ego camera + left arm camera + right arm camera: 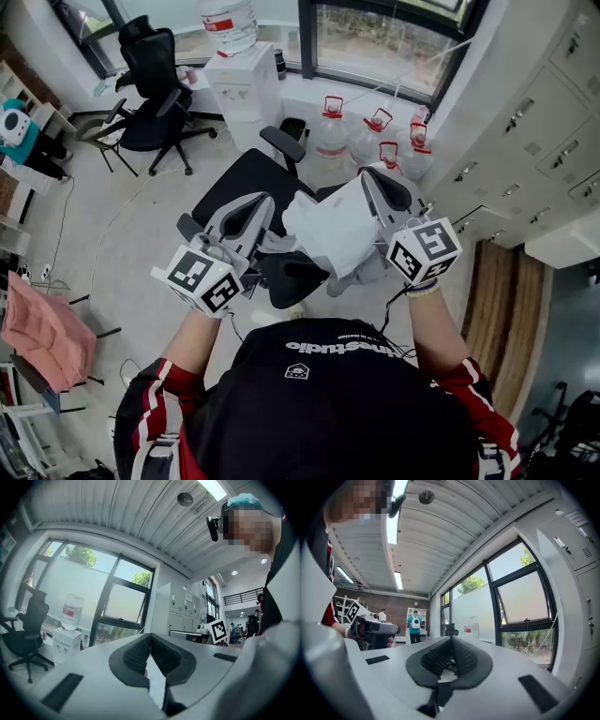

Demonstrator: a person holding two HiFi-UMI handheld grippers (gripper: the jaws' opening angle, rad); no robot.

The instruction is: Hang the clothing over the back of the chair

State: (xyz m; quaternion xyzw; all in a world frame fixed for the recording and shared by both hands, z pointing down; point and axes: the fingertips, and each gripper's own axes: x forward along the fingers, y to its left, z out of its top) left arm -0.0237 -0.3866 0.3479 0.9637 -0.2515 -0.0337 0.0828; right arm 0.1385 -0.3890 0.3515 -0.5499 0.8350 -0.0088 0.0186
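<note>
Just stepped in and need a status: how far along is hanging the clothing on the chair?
Done: the white garment is lifted, above the black chair. In hand: the left gripper and right gripper both have jaws shut on it, holding it spread. Still to do: draping it over the chair back and letting go.

The pale grey floor (112,234) carries a black office chair (246,183) in the middle. A second black chair (155,84) stands farther off, beside a white water dispenser (242,89). Water jugs (330,141) stand below the window.
</note>
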